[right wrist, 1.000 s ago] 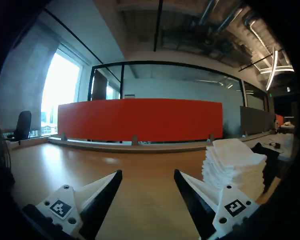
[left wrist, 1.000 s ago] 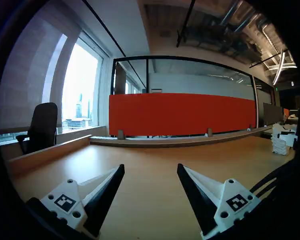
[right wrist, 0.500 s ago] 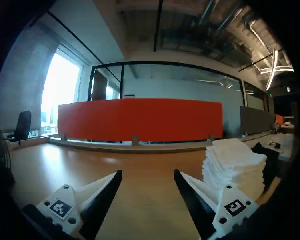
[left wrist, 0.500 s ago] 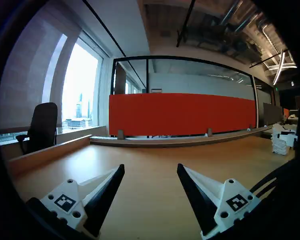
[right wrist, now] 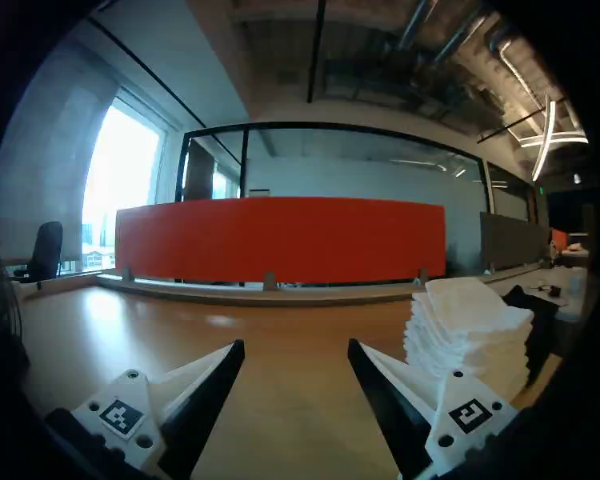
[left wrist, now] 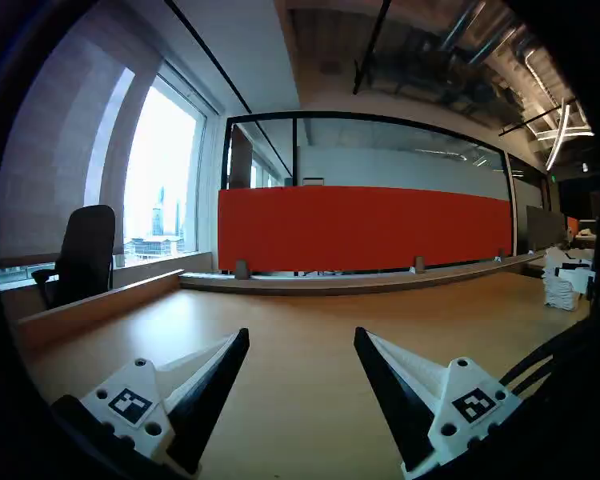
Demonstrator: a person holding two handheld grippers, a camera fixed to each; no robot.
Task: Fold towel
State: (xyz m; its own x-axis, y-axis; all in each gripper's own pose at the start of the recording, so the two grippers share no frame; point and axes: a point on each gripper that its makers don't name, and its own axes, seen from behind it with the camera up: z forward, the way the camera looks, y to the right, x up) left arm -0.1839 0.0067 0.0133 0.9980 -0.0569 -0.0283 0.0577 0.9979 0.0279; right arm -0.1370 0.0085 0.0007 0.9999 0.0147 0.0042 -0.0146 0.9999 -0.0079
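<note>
A tall stack of folded white towels (right wrist: 468,332) stands on the wooden table (right wrist: 292,352), just right of my right gripper (right wrist: 295,347). That gripper hovers low over the table, open, with nothing between its fingers. In the left gripper view the same stack of towels (left wrist: 562,282) appears small at the far right edge. My left gripper (left wrist: 301,334) is also open and empty above the bare wood (left wrist: 300,320).
An orange divider panel (left wrist: 364,228) runs along the table's far edge, also seen as the orange panel (right wrist: 280,238). A black office chair (left wrist: 80,256) stands by the window at left. Dark items (right wrist: 540,316) lie behind the towel stack.
</note>
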